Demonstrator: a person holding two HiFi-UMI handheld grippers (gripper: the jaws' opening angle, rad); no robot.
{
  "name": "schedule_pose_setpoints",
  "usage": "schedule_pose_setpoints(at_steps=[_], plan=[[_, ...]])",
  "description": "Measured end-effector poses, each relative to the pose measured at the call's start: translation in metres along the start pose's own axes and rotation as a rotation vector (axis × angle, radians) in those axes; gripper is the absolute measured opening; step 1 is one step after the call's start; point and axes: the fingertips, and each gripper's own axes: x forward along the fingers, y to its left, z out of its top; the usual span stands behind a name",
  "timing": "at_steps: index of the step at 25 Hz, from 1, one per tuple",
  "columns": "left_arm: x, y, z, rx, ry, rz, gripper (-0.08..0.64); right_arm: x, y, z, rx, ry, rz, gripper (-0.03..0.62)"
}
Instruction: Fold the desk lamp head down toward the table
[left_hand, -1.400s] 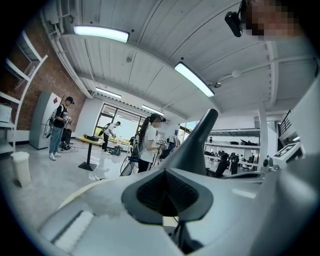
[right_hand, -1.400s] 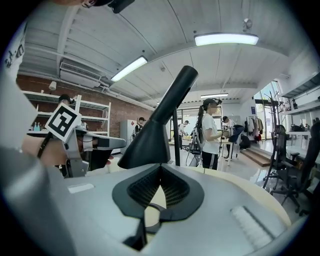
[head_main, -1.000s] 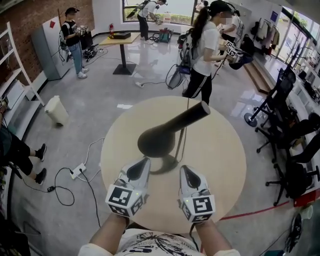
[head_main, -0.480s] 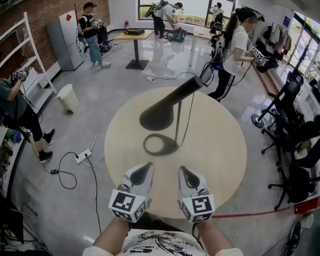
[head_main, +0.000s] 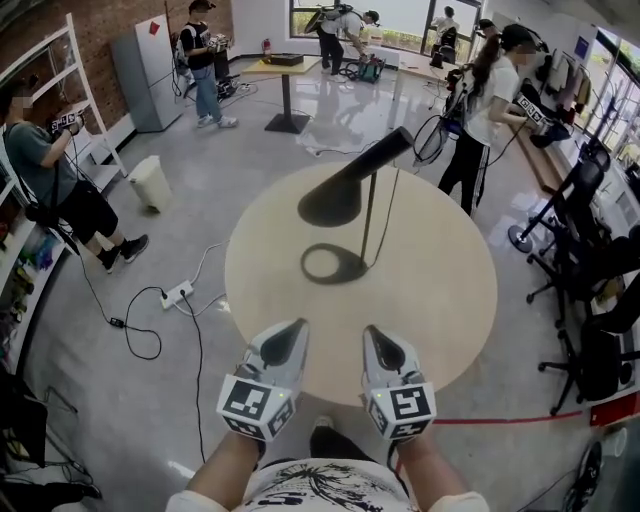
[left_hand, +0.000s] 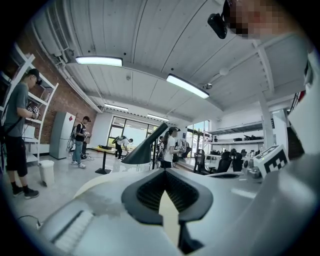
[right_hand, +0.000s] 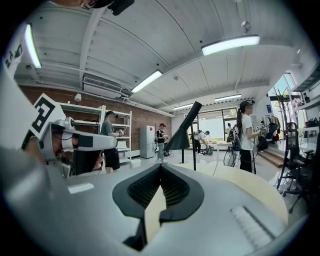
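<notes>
Desk lamp stands on the table; left gripper, right gripper both closed, empty.

Floor: grey, polished, glossy below the windows in the far wall. Brick wall on the left, with white shelving, a grey cabinet and a white bin along it. Round beige tabletop mid-room. Power strip with cables lies off its left edge, black office chairs stand off its right. Small table far back. Ribbed white ceiling, strip lights lit.
</notes>
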Motion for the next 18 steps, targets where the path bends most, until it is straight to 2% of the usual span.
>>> schedule_pose_setpoints(at_steps=[6, 13, 18], plan=[[-0.074, -0.021, -0.012, -0.031, -0.002, 0.003, 0.005, -0.059, 0.039, -0.009, 0.012, 0.009, -0.040, 0.008], [-0.166, -0.046, -0.019, -0.034, -0.025, -0.024, 0.005, -0.127, 0.113, -0.016, 0.027, -0.008, -0.023, 0.008], [-0.222, -0.075, -0.021, 0.028, -0.045, -0.037, 0.005, -0.175, 0.158, -0.024, 0.051, -0.012, -0.009, 0.008]])
